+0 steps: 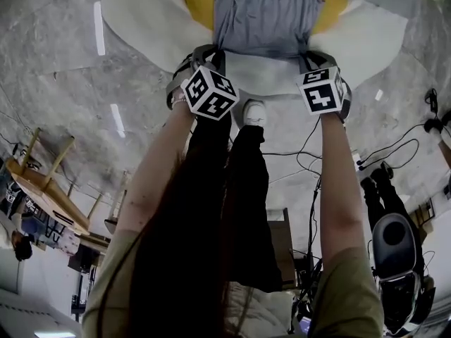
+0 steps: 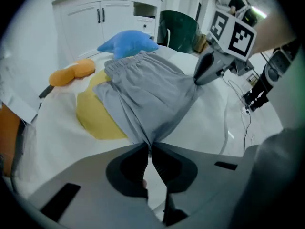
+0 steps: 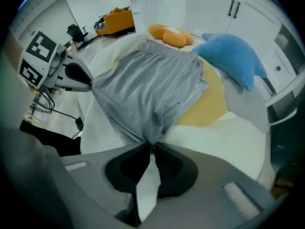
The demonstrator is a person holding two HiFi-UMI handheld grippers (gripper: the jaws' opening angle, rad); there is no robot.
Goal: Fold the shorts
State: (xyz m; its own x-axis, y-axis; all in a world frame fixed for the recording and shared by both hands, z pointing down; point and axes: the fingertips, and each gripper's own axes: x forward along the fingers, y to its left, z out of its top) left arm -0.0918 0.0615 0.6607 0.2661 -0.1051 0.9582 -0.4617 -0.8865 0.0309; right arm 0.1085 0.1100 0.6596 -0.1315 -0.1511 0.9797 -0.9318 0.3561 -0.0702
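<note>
Grey shorts [image 1: 262, 16] lie on a white cover [image 1: 141, 20] with a yellow patch, waistband at the far side. My left gripper [image 1: 215, 53] is shut on the near left leg corner; in the left gripper view the fabric [image 2: 147, 92] bunches into the closed left gripper [image 2: 149, 147]. My right gripper [image 1: 311, 56] is shut on the near right leg corner, and in the right gripper view the cloth [image 3: 152, 89] gathers into the right gripper [image 3: 151, 146]. Each gripper shows in the other's view, pinching its corner: the right gripper [image 2: 198, 80] and the left gripper [image 3: 90, 86].
A blue cushion [image 3: 233, 56] and an orange plush [image 3: 169, 35] lie beyond the waistband. White cabinets [image 2: 105, 23] stand behind the surface. Cables [image 1: 317, 153] run over the floor by my feet, and a wooden frame [image 1: 42, 182] stands at the left.
</note>
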